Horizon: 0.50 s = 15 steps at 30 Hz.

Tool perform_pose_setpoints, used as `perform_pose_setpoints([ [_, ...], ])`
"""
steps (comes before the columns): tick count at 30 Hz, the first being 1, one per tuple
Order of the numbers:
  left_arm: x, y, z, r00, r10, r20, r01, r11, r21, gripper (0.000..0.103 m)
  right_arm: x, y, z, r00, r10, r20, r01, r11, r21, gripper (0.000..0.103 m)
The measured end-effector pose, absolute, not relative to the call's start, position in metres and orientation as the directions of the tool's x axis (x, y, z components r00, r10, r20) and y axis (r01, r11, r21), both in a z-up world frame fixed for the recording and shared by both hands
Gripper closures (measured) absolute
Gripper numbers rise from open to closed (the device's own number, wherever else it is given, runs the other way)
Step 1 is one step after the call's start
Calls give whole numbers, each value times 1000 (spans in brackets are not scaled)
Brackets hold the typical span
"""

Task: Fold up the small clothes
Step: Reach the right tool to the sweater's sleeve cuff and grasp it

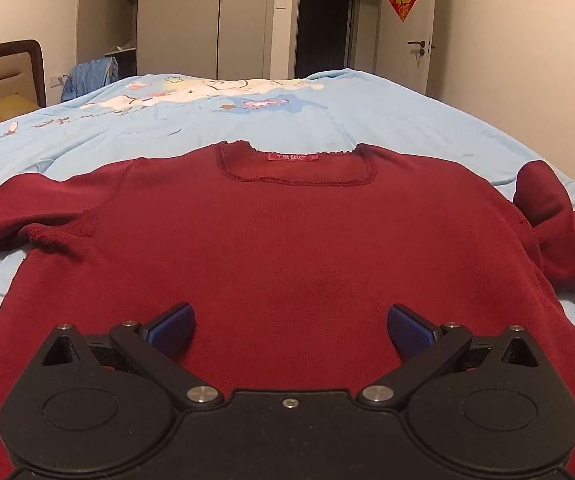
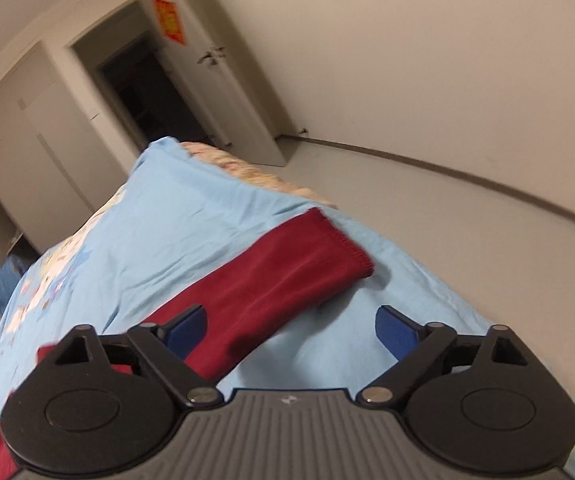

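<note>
I've got the bed (image 1: 427,120) filling most of both views, w/ a light blue cartoon-print cover; it's the surface carrying everything. Behind it the wardrobe (image 1: 175,20) has one door swung open at the left, and on its shelf something pale sits, too small for me to name.

On the cover the dark red sweater (image 1: 279,240) lies flat, front up, neckline at the far end w/ a pink label inside the collar. Knit looks fine-ribbed, square-ish neck w/ a frilly edge. Its sleeves are spread out to both sides, the one at right of view bunched up into a fold.

My left gripper (image 1: 290,330) sits low over the sweater's hem end, centred on the body, jaws wide apart, nothing between the blue pads (image 1: 175,326). Can't tell if pads touch the fabric.

My right gripper (image 2: 291,330) is also spread wide, tilted view. One sleeve (image 2: 287,276) runs diagonally under it, passing just beside the left-of-view pad (image 2: 189,328), cuff end lying further out toward the bed edge. Not clamped on it; the other pad is over bare blue cover.
</note>
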<state>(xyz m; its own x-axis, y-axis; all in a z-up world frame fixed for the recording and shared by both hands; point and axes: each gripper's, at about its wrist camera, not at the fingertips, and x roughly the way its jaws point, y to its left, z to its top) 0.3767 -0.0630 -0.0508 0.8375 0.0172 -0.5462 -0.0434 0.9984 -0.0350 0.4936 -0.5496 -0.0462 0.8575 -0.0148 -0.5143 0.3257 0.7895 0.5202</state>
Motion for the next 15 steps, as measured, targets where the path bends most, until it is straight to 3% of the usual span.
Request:
perform_pose_setpoints([
  [6,378,-64,-55,834,24,-551,-43,999,-23,0,528,-567,-66,845,-52,-533,392,737,550,40],
  [7,378,-64,-55,834,25,-551,-44,999,-20,0,533,-567,-67,844,-58,-534,396,738,546,54],
  [8,378,-64,-55,834,26,-552,-44,999,-18,0,536,-567,-67,846,-58,-530,393,740,546,74],
  [10,377,-65,-55,834,27,-552,-44,999,-17,0,539,-567,-64,849,-64,-524,390,746,541,89],
  [15,377,-65,-55,834,27,-552,-44,999,-18,0,525,-575,-48,880,-103,-464,374,753,541,96],
])
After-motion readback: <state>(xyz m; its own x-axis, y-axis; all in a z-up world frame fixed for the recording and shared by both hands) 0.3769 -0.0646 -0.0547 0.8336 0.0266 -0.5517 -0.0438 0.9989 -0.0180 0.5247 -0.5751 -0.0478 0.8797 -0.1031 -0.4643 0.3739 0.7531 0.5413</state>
